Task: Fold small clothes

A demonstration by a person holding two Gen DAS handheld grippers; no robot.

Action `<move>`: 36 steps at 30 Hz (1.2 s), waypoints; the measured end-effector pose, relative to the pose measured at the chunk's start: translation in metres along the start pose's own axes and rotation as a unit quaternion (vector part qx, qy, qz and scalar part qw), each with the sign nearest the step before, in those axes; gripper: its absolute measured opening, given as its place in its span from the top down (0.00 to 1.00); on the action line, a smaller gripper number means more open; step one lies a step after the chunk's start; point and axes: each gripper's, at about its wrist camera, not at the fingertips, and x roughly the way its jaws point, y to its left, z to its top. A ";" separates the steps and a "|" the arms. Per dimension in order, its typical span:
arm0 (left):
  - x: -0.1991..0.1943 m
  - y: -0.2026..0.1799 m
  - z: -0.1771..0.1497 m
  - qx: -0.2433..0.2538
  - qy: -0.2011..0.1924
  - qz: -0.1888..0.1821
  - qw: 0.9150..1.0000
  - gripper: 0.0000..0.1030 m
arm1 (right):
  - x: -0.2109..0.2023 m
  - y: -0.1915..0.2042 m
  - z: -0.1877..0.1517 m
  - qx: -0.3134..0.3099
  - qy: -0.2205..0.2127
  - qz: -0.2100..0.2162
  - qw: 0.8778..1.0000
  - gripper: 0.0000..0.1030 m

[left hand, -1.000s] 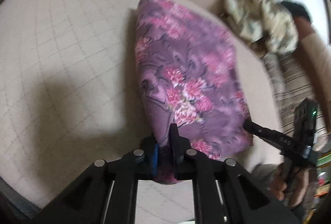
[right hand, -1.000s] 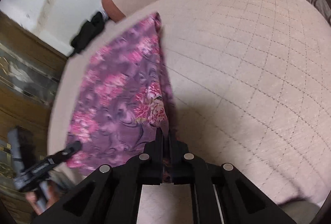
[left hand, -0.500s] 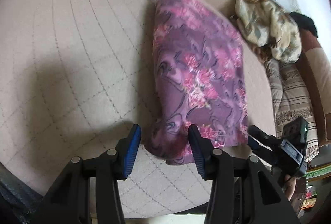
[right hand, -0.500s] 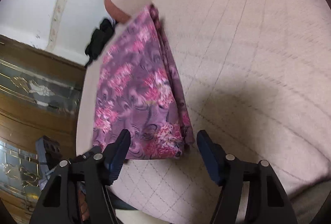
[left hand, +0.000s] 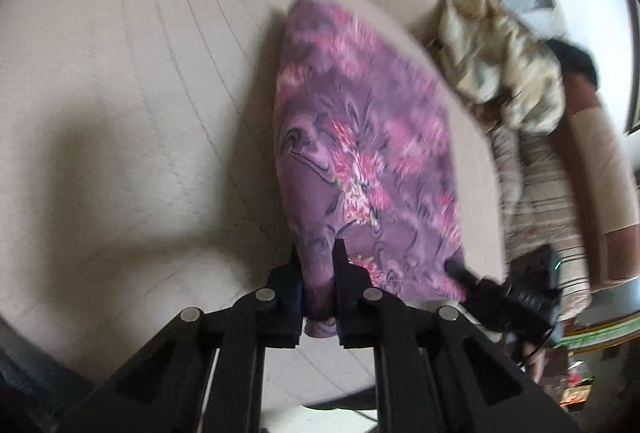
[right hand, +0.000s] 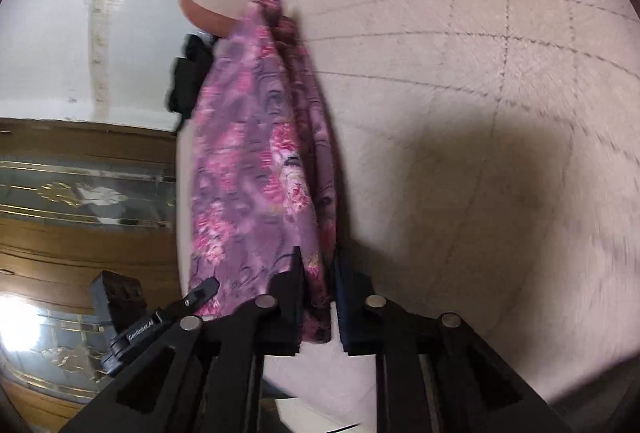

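Note:
A purple garment with pink flowers [left hand: 360,137] lies folded lengthwise on the beige quilted bed [left hand: 120,73]. My left gripper [left hand: 318,253] is closing its jaws on the near left corner, with the cloth pinched between the pads. In the right wrist view the same garment [right hand: 256,153] is bunched and lifted at its near end. My right gripper [right hand: 318,257] is closing tight on the near right corner, cloth between its pads. Each gripper shows in the other's view: the right gripper [left hand: 500,289] and the left gripper [right hand: 200,291].
A crumpled pile of beige patterned clothes [left hand: 500,73] and a striped cloth [left hand: 540,193] lie beyond the garment's right side. A black item [right hand: 188,81] sits at the bed's far corner. A wooden cabinet with glass doors [right hand: 80,193] stands beside the bed.
Both grippers opened, dropping the garment's near edge, then shut on its near corners again. The left gripper has risen a little with the cloth; both wrists have rolled.

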 end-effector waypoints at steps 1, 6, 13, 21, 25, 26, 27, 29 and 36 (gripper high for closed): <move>-0.015 0.004 -0.002 -0.007 0.000 -0.018 1.000 0.89 | -0.008 0.007 -0.011 -0.002 0.001 0.013 1.000 0.92; -0.049 0.019 -0.034 -0.003 0.011 -0.014 1.000 0.90 | -0.013 0.033 -0.068 -0.044 0.024 -0.006 0.999 0.92; -0.014 0.035 -0.061 0.018 0.016 0.078 0.997 0.62 | 0.015 0.004 -0.075 -0.017 0.029 -0.048 0.998 0.83; -0.042 0.016 -0.047 0.063 -0.051 0.088 0.993 0.49 | -0.011 0.036 -0.068 -0.085 -0.018 -0.069 0.994 0.22; -0.028 0.005 -0.005 0.069 -0.059 0.102 0.991 0.45 | 0.002 0.057 -0.037 -0.111 -0.028 -0.091 0.989 0.31; -0.021 0.004 0.005 0.068 -0.054 0.103 0.991 0.44 | 0.007 0.061 -0.028 -0.116 -0.029 -0.096 0.988 0.37; -0.012 0.003 0.016 0.064 -0.047 0.105 0.991 0.44 | 0.012 0.064 -0.018 -0.120 -0.027 -0.104 0.987 0.40; 0.008 0.001 0.033 0.055 -0.033 0.099 0.993 0.45 | 0.025 0.064 -0.003 -0.117 -0.017 -0.114 0.986 0.50; 0.013 0.037 0.040 -0.039 -0.033 -0.004 0.999 0.96 | 0.035 0.075 0.017 -0.130 -0.016 -0.126 0.983 0.94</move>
